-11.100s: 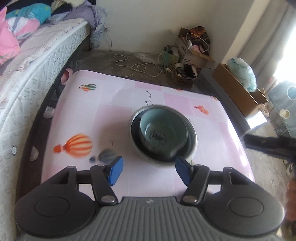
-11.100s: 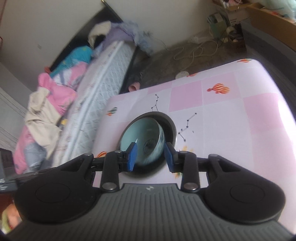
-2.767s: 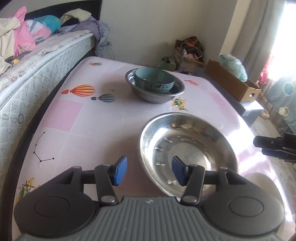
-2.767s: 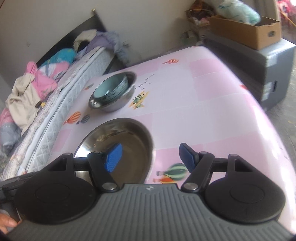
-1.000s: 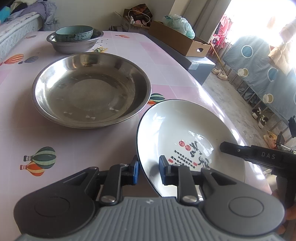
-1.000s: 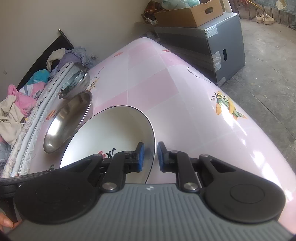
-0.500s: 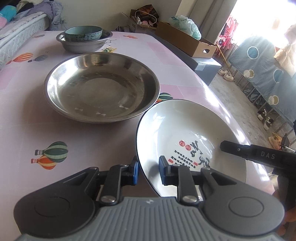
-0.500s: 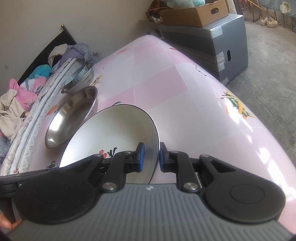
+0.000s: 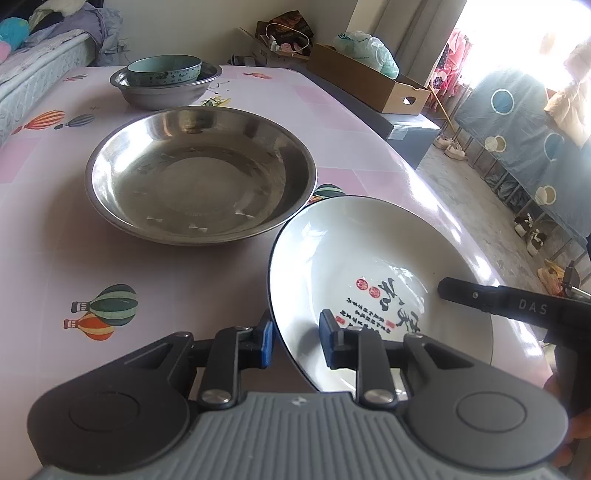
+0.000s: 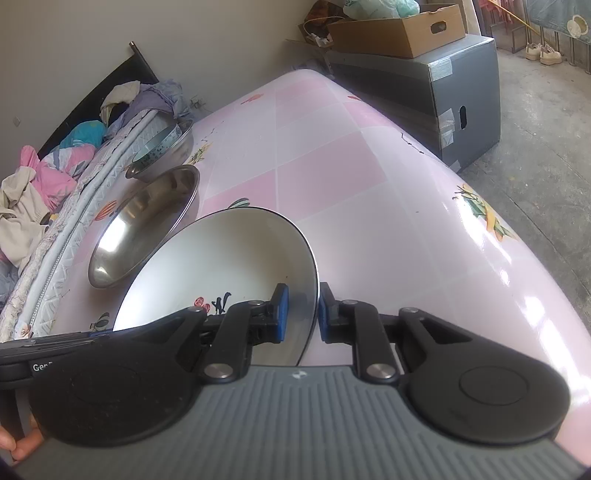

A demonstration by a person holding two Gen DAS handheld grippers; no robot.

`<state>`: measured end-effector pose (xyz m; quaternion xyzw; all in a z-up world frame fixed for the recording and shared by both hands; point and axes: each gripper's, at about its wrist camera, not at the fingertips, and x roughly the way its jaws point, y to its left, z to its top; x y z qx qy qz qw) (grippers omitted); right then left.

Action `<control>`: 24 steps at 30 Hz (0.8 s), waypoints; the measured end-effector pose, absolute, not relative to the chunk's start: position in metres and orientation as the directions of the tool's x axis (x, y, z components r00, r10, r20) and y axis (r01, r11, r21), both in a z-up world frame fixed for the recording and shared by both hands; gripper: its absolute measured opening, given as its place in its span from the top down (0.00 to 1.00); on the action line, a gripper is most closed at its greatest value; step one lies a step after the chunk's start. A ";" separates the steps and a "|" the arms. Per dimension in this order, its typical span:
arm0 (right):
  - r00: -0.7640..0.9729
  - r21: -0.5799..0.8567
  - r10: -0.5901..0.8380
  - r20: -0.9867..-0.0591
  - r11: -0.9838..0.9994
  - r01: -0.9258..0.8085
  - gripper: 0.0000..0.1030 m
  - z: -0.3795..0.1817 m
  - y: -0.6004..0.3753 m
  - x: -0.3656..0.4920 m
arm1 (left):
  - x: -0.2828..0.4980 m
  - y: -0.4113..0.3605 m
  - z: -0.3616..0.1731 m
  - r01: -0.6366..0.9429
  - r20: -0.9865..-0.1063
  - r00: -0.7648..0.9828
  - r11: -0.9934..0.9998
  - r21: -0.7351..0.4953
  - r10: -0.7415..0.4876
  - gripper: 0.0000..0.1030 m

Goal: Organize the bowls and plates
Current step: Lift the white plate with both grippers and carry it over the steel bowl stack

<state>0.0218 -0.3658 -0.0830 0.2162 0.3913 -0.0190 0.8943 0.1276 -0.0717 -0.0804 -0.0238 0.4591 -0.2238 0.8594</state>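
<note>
Jaws of the left gripper [image 9: 295,332] are clamped on the near rim of the white plate [image 9: 369,258]: one blue pad on the outer wall, the other inside the dish. They have just eased open a touch, with the rim between them. Right gripper [image 10: 301,314] has its jaws nearly closed and pinching the opposite rim of the same plate, one pad inside and one outside. In the left wrist view its black finger reaches in over the plate's right edge.

Plate has a dark rim line, red seals and black calligraphy on the inside. It sits tilted between the two grippers, at the near right corner of the counter [image 9: 55,240]. Can't tell whether its underside touches the counter.

Just beyond it is the big steel plate [image 9: 199,177], flat on the counter. The white plate's far rim comes right up to the steel plate's near edge; contact unclear. Further back is a steel bowl [image 9: 166,94] with a teal bowl [image 9: 164,70] nested in it, well apart from the white plate.

Counter cover is pink and white squares with hot-air balloon prints.

Surroundings: bed [image 10: 55,206] with piled clothes along the counter's far side, and a cardboard box [image 10: 399,29] on a grey cabinet [image 10: 461,81] past the counter's end. A person's fingertips [image 10: 22,446] show at the lower left edge of the right wrist view.
</note>
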 end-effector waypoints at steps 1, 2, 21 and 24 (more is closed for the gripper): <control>0.693 0.373 0.136 -0.708 0.905 0.203 0.84 -0.083 -0.366 0.022 | 0.127 -0.072 -0.080 0.363 -0.778 0.481 0.900 -0.243 -0.404 0.75; 0.693 0.374 0.137 -0.708 0.905 0.203 0.84 -0.084 -0.366 0.021 | 0.126 -0.073 -0.080 0.363 -0.778 0.485 0.901 -0.238 -0.401 0.75; 0.697 0.341 0.093 -0.711 0.913 0.226 0.82 -0.074 -0.363 0.019 | 0.122 -0.085 -0.075 0.362 -0.774 0.511 0.910 -0.201 -0.374 0.71; 0.698 0.342 0.091 -0.710 0.912 0.228 0.82 -0.074 -0.365 0.018 | 0.121 -0.086 -0.074 0.365 -0.772 0.513 0.909 -0.199 -0.375 0.71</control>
